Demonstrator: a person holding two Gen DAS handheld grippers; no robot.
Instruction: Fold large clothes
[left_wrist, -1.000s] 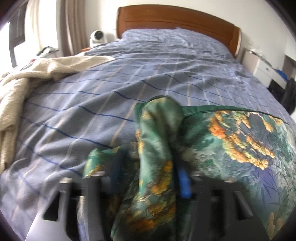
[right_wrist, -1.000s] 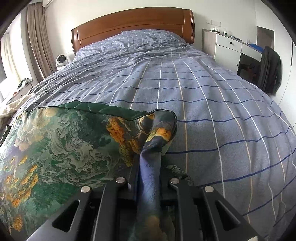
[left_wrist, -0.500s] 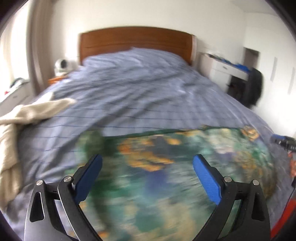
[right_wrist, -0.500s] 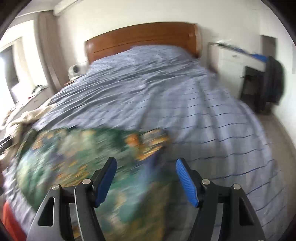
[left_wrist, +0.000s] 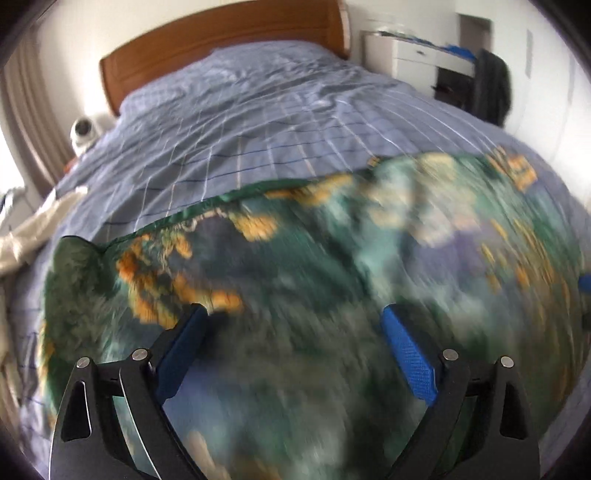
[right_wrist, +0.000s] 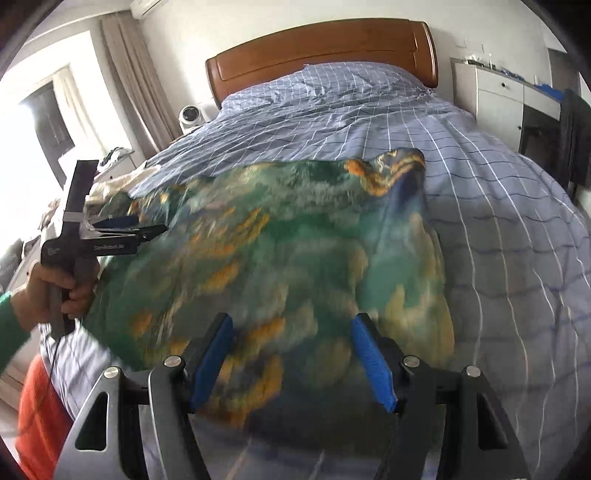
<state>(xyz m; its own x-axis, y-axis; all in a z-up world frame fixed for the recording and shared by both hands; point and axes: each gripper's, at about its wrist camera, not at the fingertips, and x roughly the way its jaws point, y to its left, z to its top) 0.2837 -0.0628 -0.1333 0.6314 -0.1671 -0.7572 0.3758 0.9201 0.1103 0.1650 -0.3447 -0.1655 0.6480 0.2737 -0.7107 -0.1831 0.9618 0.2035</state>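
A large green silky garment with orange and blue print lies spread flat on the blue checked bedspread. In the left wrist view my left gripper hovers above its near part with the blue pads wide apart; the jaws are closing slightly and nothing is between them. The right wrist view shows my right gripper open over the garment, holding nothing. One corner of the cloth stands slightly rumpled at the far right. The left gripper shows again at the left, held by a hand.
A wooden headboard ends the bed. A cream blanket lies at the bed's left edge. A small white device sits on the left nightstand. A white cabinet and a hanging dark garment stand at the right.
Both grippers let go of the garment's corners and opened. They pulled back and rose, and the cloth now lies spread on the bed. The left gripper rolled.
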